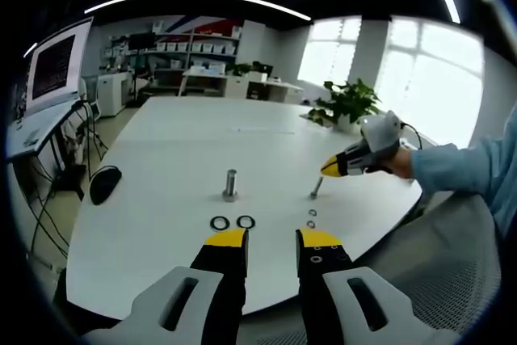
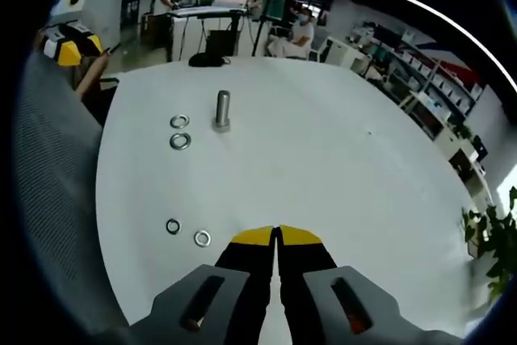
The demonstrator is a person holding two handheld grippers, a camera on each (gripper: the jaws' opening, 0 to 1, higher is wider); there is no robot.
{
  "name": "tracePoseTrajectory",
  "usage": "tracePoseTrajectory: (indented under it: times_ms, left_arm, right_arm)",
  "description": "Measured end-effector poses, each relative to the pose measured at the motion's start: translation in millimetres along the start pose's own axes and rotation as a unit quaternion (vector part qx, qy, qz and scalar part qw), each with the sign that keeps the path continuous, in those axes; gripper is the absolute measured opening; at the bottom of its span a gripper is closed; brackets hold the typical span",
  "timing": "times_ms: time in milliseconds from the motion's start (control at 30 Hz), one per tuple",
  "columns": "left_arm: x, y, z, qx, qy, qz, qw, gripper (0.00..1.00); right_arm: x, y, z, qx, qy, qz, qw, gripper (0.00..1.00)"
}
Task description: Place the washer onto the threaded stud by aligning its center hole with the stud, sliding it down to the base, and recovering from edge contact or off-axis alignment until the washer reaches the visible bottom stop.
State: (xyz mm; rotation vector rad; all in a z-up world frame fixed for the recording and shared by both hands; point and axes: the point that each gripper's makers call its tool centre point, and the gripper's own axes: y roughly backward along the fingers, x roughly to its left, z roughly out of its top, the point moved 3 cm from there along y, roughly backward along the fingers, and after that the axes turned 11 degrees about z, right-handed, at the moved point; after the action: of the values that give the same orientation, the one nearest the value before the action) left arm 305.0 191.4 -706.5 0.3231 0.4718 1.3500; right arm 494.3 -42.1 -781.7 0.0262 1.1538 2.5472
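Large stud point(image 1: 230, 184): upright on the white desk point(image 1: 186, 143), shaft bare, no washer on it.
Large washers point(image 1: 232, 222): two, flat on the desk just beside the large stud's base; seen again in the right gripper view point(image 2: 180, 131).
Small stud point(image 1: 316, 188): leaning, also bare.
Small washers point(image 2: 187, 232): two, loose on the desk near the right claw point(image 2: 278, 234).
Left claw point(image 1: 271, 238): jaws apart, empty, held short of the large washers.
Right claw, jaw state: yellow tips pressed together, nothing between them; in the left gripper view point(image 1: 333, 167) it hovers just above the small stud.
Progress: not begun; no washer lifted.
Remaining: pick up, align hole, slide to base.
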Motion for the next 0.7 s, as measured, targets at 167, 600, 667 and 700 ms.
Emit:
tracePoseTrajectory:
  times_ms: [167, 600, 667, 700]
  left_arm:
    - [0.2, 0, -0.1, 0.001, 0.0, 0.0, 1.0, 0.21]
    - [0.8, 0, -0.1, 0.001, 0.002, 0.002, 1.0, 0.21]
    - [0.8, 0, 0.0, 0.001, 0.002, 0.002, 1.0, 0.21]
    - [0.8, 0, 0.0, 0.001, 0.002, 0.002, 1.0, 0.21]
  right_arm:
    - [8, -2, 7.3, -0.006, 0.006, 0.014, 0.9999, 0.03]
    - [62, -25, -2.4, 0.035, 0.033, 0.142, 0.9888, 0.04]
    - [68, -28, -3.0, 0.036, 0.035, 0.15, 0.9874, 0.04]
    - [71, -30, -3.1, 0.038, 0.034, 0.158, 0.9861, 0.04]
